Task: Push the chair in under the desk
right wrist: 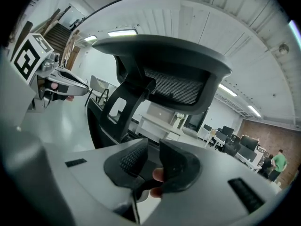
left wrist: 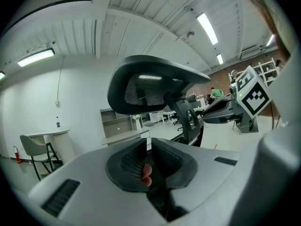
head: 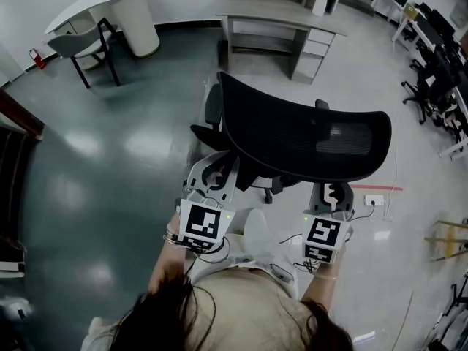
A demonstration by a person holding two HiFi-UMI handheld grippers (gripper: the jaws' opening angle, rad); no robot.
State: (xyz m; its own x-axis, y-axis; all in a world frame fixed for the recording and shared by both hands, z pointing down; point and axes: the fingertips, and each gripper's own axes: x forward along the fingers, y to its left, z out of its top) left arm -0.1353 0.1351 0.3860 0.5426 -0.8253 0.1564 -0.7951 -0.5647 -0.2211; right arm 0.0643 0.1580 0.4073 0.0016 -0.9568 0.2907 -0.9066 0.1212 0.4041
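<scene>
I stand right behind a black mesh-backed office chair (head: 307, 141), looking steeply down at the wide curved top of its back. The chair stands on the glossy grey floor (head: 95, 167), its back towards me, and it is not under anything. The grey desk (head: 278, 17) with drawers lies beyond the chair, well apart from it, with open floor between them. A white vase of flowers (head: 320, 2) stands on the desk's end, beyond the chair and to its right. Beyond the chair to its left are a round white table (head: 110, 9) and a grey side chair (head: 84, 46). My left gripper (left wrist: 149, 147) reaches in at the chair back's lower left edge; its black ribbed jaws are clenched almost together, with nothing caught in them. My right gripper (right wrist: 153, 157) reaches in below the chair back's right end; its jaws stand a little apart, released, with only air in the gap. From both gripper views the chair rises just ahead of and above the jaws, not between them, and I cannot tell whether either gripper touches it. My own fingertips (right wrist: 158, 174) show behind the jaws.
</scene>
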